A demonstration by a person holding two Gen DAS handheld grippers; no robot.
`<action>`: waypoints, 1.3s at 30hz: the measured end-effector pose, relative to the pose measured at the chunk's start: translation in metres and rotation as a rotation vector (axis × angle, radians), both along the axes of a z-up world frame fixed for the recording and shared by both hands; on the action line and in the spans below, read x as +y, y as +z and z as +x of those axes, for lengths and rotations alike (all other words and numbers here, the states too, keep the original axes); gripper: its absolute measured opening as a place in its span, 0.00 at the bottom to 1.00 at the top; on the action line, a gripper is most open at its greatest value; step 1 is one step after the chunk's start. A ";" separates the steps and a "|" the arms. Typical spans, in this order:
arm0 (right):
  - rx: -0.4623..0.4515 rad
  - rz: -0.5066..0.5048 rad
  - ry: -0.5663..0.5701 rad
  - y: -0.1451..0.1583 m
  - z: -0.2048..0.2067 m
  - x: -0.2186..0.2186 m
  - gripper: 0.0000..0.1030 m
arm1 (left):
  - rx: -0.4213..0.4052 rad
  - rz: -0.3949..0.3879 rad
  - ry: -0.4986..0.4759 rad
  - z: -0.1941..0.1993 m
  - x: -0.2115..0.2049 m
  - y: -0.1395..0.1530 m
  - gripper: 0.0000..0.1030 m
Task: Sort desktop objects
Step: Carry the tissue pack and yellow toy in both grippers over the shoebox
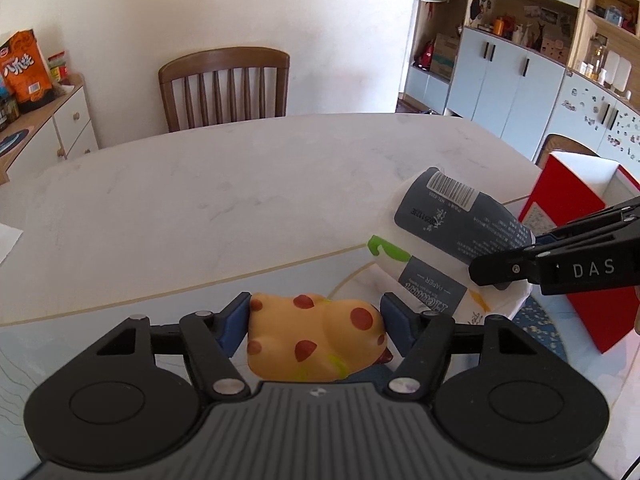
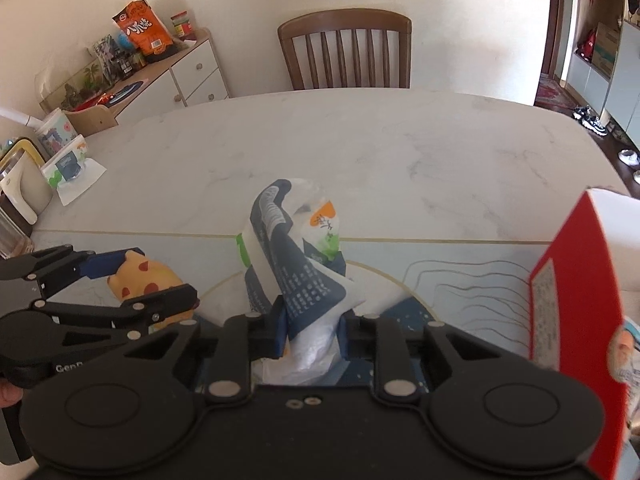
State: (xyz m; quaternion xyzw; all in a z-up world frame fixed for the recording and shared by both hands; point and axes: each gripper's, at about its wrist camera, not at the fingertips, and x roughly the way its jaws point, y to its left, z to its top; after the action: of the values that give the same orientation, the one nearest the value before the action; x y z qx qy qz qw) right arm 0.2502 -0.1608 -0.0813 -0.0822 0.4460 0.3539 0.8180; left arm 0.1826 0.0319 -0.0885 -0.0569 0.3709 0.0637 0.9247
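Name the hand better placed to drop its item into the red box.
Right. The right gripper holds the crumpled tissue pack with the red box close beside it; the left gripper, holding the spotted yellow toy, is farther away.

Left hand-held gripper (image 1: 316, 320) half closed, pads gripping; right hand-held gripper (image 2: 312, 328) pinched nearly shut, both angled downward.

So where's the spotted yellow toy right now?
The spotted yellow toy sits between the left gripper pads, low over the table, left of the tissue pack.

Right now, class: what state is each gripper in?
Left gripper: shut on the spotted toy.
Right gripper: shut on the tissue pack.
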 end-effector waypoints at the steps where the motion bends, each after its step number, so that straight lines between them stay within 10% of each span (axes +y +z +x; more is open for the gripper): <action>1: -0.001 0.004 0.000 0.002 -0.002 -0.003 0.22 | -0.003 0.000 -0.004 -0.001 -0.002 0.002 0.67; 39: -0.094 0.106 -0.158 0.082 -0.055 -0.151 0.22 | -0.146 -0.059 -0.247 -0.004 -0.117 0.090 0.67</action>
State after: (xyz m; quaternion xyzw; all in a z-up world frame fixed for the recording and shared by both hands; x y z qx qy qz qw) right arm 0.1955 -0.3119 0.0005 -0.0200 0.3930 0.3071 0.8665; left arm 0.1784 -0.0854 0.0018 -0.0425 0.3086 -0.0656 0.9480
